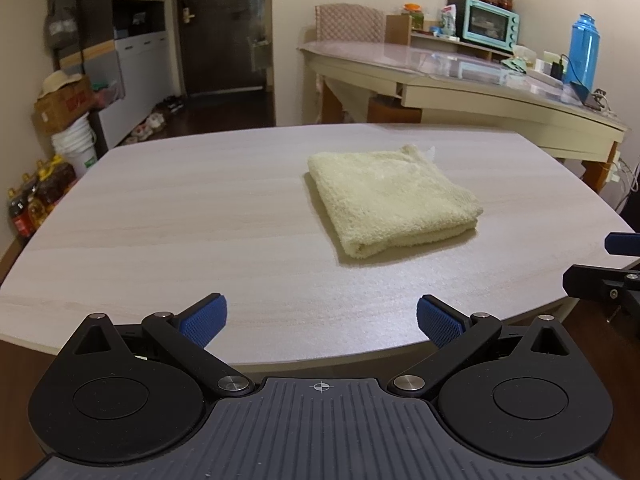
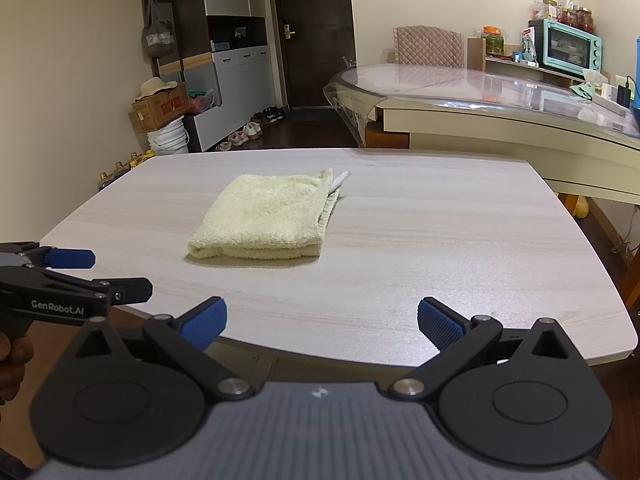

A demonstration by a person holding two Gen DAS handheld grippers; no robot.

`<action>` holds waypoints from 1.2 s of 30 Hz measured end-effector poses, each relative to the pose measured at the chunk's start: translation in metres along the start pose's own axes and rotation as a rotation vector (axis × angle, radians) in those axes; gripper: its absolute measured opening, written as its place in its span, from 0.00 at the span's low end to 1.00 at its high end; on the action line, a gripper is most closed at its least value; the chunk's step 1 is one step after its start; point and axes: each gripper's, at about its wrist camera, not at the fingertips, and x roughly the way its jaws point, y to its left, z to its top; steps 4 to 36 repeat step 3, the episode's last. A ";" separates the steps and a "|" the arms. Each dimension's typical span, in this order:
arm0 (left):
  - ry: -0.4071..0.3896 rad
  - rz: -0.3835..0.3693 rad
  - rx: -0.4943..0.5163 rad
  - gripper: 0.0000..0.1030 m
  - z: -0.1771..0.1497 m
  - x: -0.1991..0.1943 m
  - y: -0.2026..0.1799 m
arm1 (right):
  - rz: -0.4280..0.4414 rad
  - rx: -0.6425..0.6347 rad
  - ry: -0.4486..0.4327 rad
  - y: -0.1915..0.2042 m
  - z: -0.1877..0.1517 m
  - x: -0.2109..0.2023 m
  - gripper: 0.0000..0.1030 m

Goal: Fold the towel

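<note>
A pale yellow towel [image 1: 394, 196] lies folded into a thick square on the light wood table [image 1: 180, 216]; in the right wrist view the towel [image 2: 264, 216] sits left of centre, with a white tag poking out at its far right corner. My left gripper [image 1: 322, 320] hovers open over the table's near edge, well short of the towel, nothing between its blue pads. My right gripper [image 2: 322, 320] is also open and empty at the near edge. Each gripper shows in the other's view: the right one [image 1: 600, 264] at the right border, the left one [image 2: 100, 272] at the left border, a hand holding it.
Behind the table [image 2: 440, 240] stands a curved cream counter [image 1: 460, 76] with a teal oven [image 1: 490, 24] and a blue flask [image 1: 582, 50]. On the floor at left are bottles [image 1: 36, 196], white buckets [image 1: 76, 148], a cardboard box [image 1: 64, 104] and shoes.
</note>
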 end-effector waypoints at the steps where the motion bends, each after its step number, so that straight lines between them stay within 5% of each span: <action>1: -0.007 0.006 0.002 1.00 0.000 -0.001 0.000 | 0.001 0.000 0.001 0.000 0.000 0.000 1.00; 36: -0.019 0.015 0.007 1.00 0.000 -0.002 -0.001 | 0.001 0.001 0.002 0.000 -0.001 0.001 1.00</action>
